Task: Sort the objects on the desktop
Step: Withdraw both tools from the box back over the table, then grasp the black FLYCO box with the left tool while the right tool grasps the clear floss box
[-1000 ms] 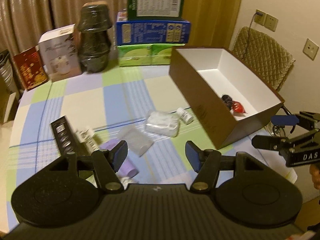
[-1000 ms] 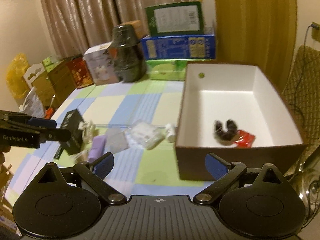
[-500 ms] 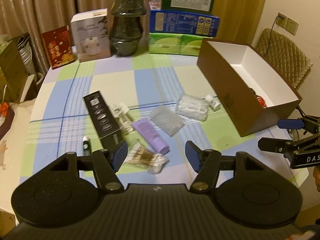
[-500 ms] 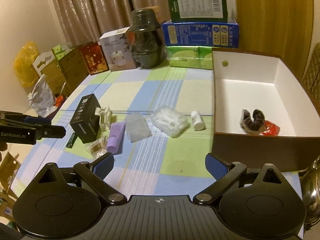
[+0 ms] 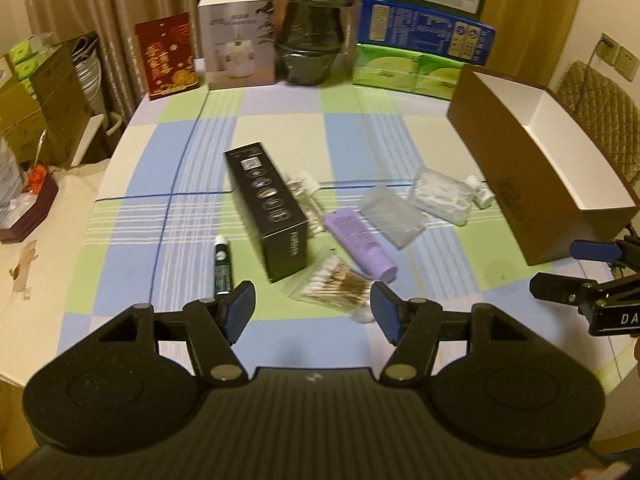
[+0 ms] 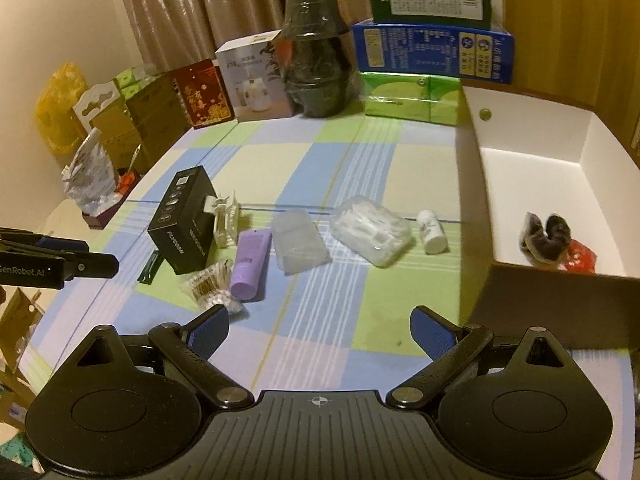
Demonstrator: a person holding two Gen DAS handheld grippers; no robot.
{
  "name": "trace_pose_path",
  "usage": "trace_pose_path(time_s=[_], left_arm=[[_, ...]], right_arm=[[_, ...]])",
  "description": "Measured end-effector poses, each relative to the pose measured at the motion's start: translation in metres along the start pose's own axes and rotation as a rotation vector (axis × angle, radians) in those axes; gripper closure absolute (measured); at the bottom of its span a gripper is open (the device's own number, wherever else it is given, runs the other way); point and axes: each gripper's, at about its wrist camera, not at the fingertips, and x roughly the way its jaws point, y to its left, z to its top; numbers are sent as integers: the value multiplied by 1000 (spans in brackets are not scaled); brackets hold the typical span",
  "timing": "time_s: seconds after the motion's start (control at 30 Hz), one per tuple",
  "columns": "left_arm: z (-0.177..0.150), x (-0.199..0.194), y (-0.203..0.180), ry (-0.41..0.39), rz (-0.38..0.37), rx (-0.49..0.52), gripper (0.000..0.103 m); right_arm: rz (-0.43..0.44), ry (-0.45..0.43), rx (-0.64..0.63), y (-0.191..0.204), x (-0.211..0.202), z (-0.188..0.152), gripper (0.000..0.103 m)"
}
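Both tongs, left (image 5: 313,306) and right (image 6: 320,328), gape wide, empty; swab bag (image 5: 334,282) could slip when pinched, being slick

In the right wrist view, "GenRobot.AI" stands in white on the left hand-held gripper (image 6: 96,266), far left of the camera. The white carton (image 6: 256,80) ahead reads "J10". In the left wrist view, the right hand-held gripper (image 5: 560,270), off to the right, shows only "DA", cut by the edge. Print on the black box (image 5: 272,210) and stacked cartons (image 6: 432,54) is too small.

Stacked cartons (image 6: 432,54) and a dark wrapped jar (image 6: 318,56) line the curtain (image 6: 192,8).
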Motion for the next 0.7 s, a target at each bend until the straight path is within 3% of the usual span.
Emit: trace_pose_path(time_s=[0.33,0.43,0.7], left_arm=[[12,24,16,12,34,-19,44],[22,40,17,11,41,-29,37],[52,92,11,40,81,17,37]], right_arm=[[-18,4,-23,9,30,14,8],[-29,-4,-27,9,38,22,8],[-73,-17,-74,6,61,45,8]])
